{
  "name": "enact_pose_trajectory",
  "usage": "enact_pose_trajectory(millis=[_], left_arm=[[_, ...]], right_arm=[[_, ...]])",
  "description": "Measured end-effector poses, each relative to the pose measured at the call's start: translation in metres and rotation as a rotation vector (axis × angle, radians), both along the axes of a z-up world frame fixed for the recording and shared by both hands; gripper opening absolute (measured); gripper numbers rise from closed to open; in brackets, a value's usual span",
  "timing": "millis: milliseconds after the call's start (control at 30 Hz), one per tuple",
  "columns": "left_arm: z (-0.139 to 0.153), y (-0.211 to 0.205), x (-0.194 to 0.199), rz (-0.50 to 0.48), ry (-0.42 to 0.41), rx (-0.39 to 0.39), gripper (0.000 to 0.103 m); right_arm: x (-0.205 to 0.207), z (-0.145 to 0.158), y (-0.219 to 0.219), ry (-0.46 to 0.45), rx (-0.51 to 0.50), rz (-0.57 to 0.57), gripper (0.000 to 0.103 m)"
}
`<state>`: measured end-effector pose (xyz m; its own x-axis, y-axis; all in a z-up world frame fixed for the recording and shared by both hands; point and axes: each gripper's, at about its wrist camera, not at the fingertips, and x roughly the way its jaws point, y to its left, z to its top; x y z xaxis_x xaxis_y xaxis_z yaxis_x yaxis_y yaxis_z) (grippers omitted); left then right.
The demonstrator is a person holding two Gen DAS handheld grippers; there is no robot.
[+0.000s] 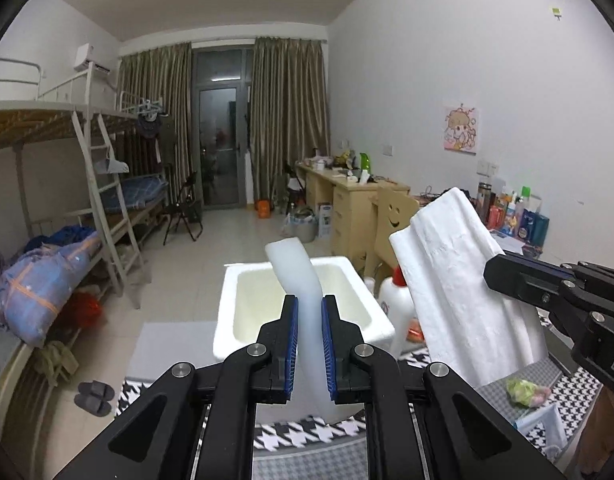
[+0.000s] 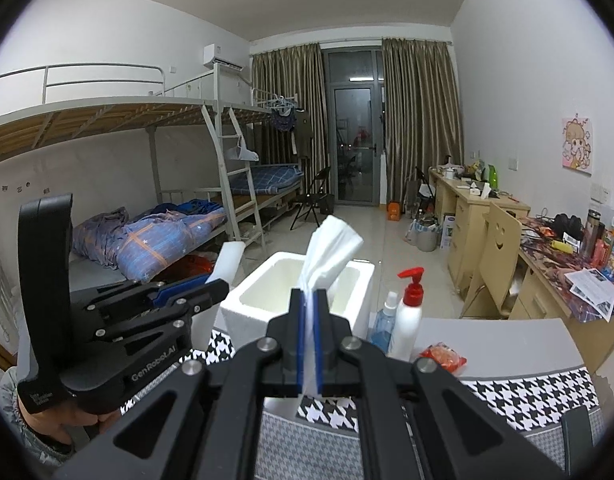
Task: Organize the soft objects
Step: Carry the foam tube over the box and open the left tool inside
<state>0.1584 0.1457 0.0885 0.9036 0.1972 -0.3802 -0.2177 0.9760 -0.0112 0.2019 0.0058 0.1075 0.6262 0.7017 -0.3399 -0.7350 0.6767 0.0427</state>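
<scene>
Both claws clamped: left claw (image 1: 309,344) pinching a translucent white foam strip (image 1: 297,276), right claw (image 2: 309,344) a white folded cloth (image 2: 327,254), the open white foam box (image 2: 307,280) straight ahead, just below both.

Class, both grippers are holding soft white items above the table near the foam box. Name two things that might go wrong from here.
1. The left gripper pinches the white foam strip low down; its free top already bends sideways, so it may catch the foam box rim.
2. The right gripper holds the white cloth by a thin edge; it might slip, or swing into the pump bottle beside the box.
</scene>
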Motion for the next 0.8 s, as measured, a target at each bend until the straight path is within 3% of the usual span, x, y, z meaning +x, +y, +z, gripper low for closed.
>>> enact_pose_trajectory(millis=[600,800], left_arm=[[-0.011,0.028,0.064,0.036,0.055,-0.026,0.013],[-0.02,0.037,0.079,0.024,0.086,-0.04,0.019]], right_arm=[[0.033,0.004,0.032,0.019,-0.04,-0.059,0.006],[0.04,0.004,0.039,0.028,-0.052,-0.077,0.006]])
